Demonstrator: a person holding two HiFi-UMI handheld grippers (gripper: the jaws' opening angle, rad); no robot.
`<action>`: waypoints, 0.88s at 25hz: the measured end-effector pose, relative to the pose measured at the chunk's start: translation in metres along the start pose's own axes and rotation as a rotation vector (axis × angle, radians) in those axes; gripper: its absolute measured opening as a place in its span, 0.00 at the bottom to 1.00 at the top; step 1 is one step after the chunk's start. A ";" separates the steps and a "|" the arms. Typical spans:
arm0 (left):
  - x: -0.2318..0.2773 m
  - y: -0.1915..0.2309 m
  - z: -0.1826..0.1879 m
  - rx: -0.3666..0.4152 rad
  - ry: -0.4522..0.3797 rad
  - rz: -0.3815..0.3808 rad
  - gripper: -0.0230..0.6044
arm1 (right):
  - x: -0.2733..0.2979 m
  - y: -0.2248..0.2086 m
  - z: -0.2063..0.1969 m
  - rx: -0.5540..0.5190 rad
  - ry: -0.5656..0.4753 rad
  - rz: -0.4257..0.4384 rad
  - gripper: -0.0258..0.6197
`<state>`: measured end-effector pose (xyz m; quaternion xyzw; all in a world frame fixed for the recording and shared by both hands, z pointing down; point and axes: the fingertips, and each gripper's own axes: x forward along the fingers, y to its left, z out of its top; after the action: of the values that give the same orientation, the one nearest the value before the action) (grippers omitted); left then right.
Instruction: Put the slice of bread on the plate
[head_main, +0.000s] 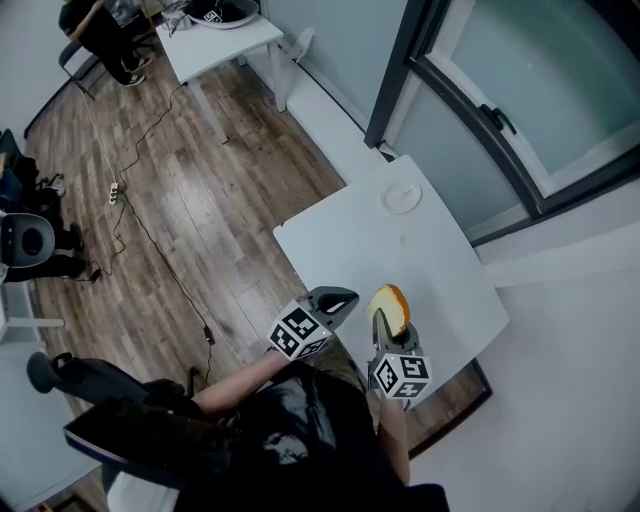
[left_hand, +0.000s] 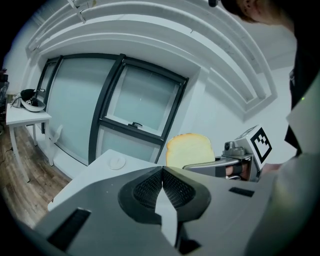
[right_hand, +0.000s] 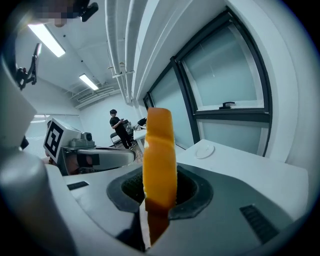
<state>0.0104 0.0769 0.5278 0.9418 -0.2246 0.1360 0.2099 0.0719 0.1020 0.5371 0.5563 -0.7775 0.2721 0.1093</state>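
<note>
A slice of bread (head_main: 390, 308) with a golden crust stands on edge between the jaws of my right gripper (head_main: 383, 322), which is shut on it over the near end of the white table (head_main: 440, 270). The right gripper view shows the bread (right_hand: 160, 160) edge-on, rising out of the jaws. My left gripper (head_main: 338, 301) hangs beside it on the left, shut with nothing in it; its pads (left_hand: 162, 187) meet. From there the bread (left_hand: 189, 150) shows face-on. A small white plate (head_main: 402, 196) lies at the table's far end; it also shows as the plate (left_hand: 117, 162) and the plate (right_hand: 204, 149).
A large window with a dark frame (head_main: 480, 120) runs along the table's right side. Wooden floor (head_main: 190, 200) with a cable lies to the left, another white desk (head_main: 215, 45) stands at the back, and a person (right_hand: 119, 128) stands far off.
</note>
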 end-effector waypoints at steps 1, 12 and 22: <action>0.009 0.006 0.002 -0.004 0.004 0.004 0.04 | 0.007 -0.008 0.005 -0.006 0.001 0.003 0.19; 0.093 0.069 0.009 0.037 0.064 0.068 0.04 | 0.091 -0.086 0.033 -0.057 0.035 0.046 0.19; 0.175 0.144 -0.007 -0.001 0.140 0.022 0.04 | 0.204 -0.155 0.028 -0.034 0.113 0.030 0.19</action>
<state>0.0906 -0.1004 0.6433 0.9273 -0.2200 0.2039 0.2238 0.1464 -0.1133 0.6571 0.5263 -0.7830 0.2915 0.1581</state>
